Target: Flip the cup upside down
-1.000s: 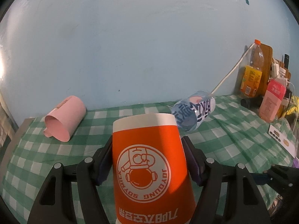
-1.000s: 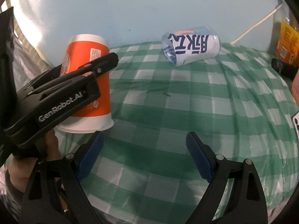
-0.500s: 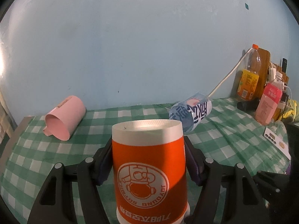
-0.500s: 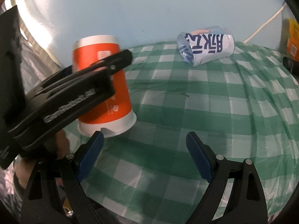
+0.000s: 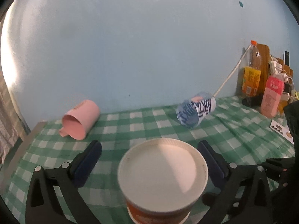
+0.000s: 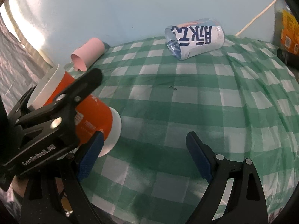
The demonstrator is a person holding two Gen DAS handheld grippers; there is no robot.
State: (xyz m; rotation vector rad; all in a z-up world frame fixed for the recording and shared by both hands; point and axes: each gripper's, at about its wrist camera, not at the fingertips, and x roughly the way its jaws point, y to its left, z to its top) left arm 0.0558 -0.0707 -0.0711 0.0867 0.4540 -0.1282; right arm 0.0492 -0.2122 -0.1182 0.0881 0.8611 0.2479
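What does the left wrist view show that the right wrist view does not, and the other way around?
Only the left wrist view shows the orange cup's flat white base from above and a pink bottle at the wall. Only the right wrist view shows the cup's orange side and the left gripper from outside. Both show the pink cup and the blue printed cup lying on the checked cloth.

My matt black plastic left gripper (image 5: 149,160) frames a smooth paper cup (image 5: 162,175) on glossy, wrinkled plastic checked tablecloth (image 6: 186,100).
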